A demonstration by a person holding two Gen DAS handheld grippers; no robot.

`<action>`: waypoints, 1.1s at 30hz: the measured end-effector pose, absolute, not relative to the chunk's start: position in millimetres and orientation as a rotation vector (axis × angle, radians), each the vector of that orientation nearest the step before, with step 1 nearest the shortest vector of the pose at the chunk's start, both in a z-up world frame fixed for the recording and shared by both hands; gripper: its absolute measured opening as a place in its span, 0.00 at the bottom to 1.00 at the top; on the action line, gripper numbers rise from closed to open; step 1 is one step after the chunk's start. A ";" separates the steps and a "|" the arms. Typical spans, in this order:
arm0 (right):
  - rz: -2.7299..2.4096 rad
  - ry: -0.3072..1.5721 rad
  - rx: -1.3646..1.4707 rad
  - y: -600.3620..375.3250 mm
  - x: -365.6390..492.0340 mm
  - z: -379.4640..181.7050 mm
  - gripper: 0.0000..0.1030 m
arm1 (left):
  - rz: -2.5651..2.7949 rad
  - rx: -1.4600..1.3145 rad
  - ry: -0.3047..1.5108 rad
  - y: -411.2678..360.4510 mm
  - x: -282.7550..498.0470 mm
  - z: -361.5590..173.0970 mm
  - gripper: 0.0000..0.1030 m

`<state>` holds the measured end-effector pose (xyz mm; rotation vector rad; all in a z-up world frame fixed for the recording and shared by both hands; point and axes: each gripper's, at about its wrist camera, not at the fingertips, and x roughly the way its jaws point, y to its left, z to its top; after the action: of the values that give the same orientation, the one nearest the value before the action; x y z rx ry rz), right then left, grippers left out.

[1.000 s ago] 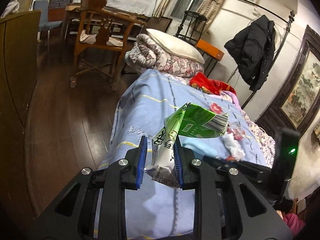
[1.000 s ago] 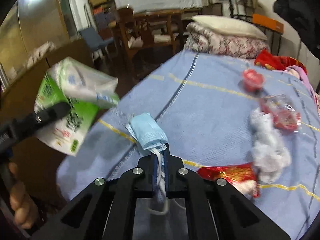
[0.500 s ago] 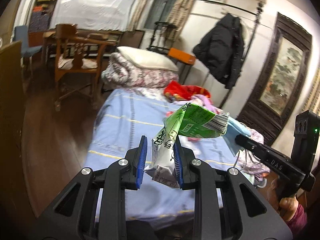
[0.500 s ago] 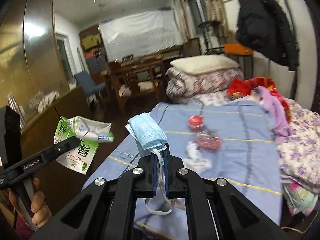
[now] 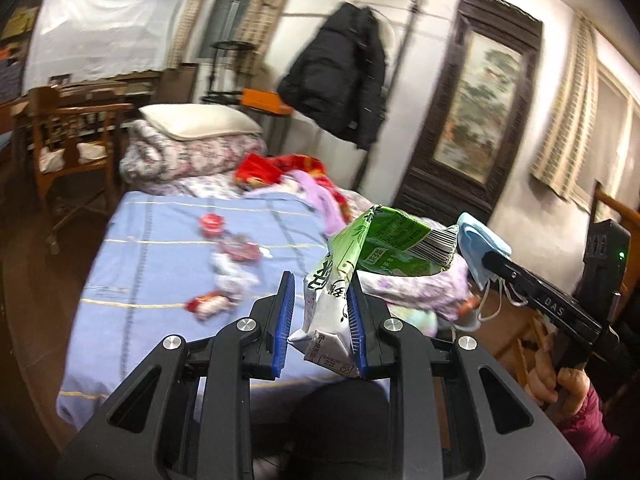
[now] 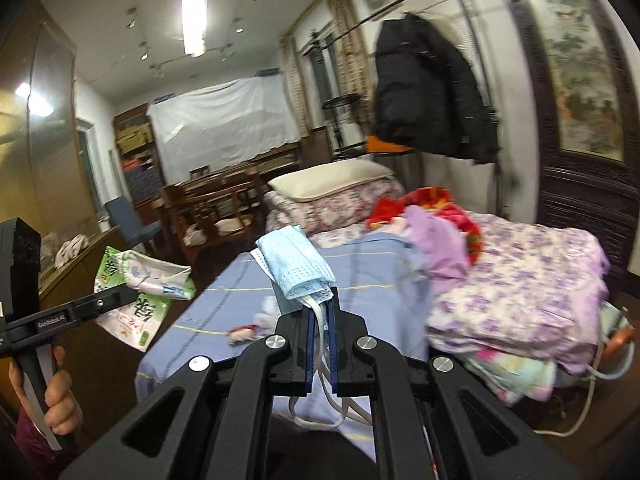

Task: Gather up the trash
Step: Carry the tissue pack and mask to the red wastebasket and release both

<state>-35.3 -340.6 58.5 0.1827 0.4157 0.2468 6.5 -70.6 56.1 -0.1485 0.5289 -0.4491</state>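
My left gripper point(image 5: 321, 286) is shut on a crumpled green and white snack bag point(image 5: 376, 256), held in the air before the foot of the bed; the bag also shows in the right wrist view point(image 6: 140, 292). My right gripper point(image 6: 322, 300) is shut on a folded blue face mask point(image 6: 294, 266) with white ear loops hanging down; the mask also shows in the left wrist view point(image 5: 480, 248). More trash lies on the blue bedsheet point(image 5: 160, 248): red wrappers point(image 5: 236, 246), a white crumpled tissue point(image 5: 234, 276) and a red and white wrapper point(image 5: 208, 304).
A folded quilt and pillow point(image 5: 192, 144) sit at the bed's head. Floral bedding and clothes point(image 6: 520, 288) pile on the right. A black coat point(image 6: 432, 92) hangs on a rack. A wooden chair point(image 5: 68, 140) stands left of the bed. A wooden cabinet point(image 6: 52, 160) is at left.
Both grippers have pulled back from the bed and lifted, each keeping its item. The views have swung right, showing more of the wall and the piled bedding.
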 end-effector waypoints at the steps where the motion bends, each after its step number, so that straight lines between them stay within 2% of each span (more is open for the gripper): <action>1: 0.228 0.417 0.192 -354.0 -41.8 55.9 0.06 | -0.467 -0.135 0.537 -82.6 5.7 56.7 0.26; 10: 0.091 0.524 0.276 -436.8 -59.2 -7.8 0.06 | -0.593 -0.050 0.623 -165.6 3.2 37.6 0.26; 17: 0.031 0.712 0.345 -464.1 -34.0 -90.7 0.06 | -0.628 -0.016 0.700 -194.7 22.8 8.9 0.26; 21: -0.013 0.828 0.366 -471.3 -23.9 -140.1 0.10 | -0.642 0.007 0.735 -207.2 32.1 -7.6 0.26; 23: -0.014 0.927 0.384 -472.3 -15.6 -172.8 0.17 | -0.650 0.021 0.753 -214.3 35.6 -15.3 0.26; 25: -0.027 0.997 0.412 -475.0 -11.3 -198.3 0.40 | -0.655 0.037 0.772 -221.4 39.2 -22.3 0.26; 26: -0.026 1.021 0.444 -477.3 -11.2 -208.2 0.44 | -0.659 0.043 0.781 -224.8 40.7 -25.4 0.26; 29: -0.032 1.007 0.515 -486.9 -17.1 -212.8 0.47 | -0.674 0.061 0.803 -234.1 43.7 -34.0 0.26; 33: -0.053 0.897 0.551 -503.0 -26.5 -191.1 0.48 | -0.695 0.080 0.828 -248.8 44.5 -42.8 0.26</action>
<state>-26.5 -503.0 -191.1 0.5511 0.8967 -0.0532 44.5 -248.8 -42.8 0.0799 0.8277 -0.6954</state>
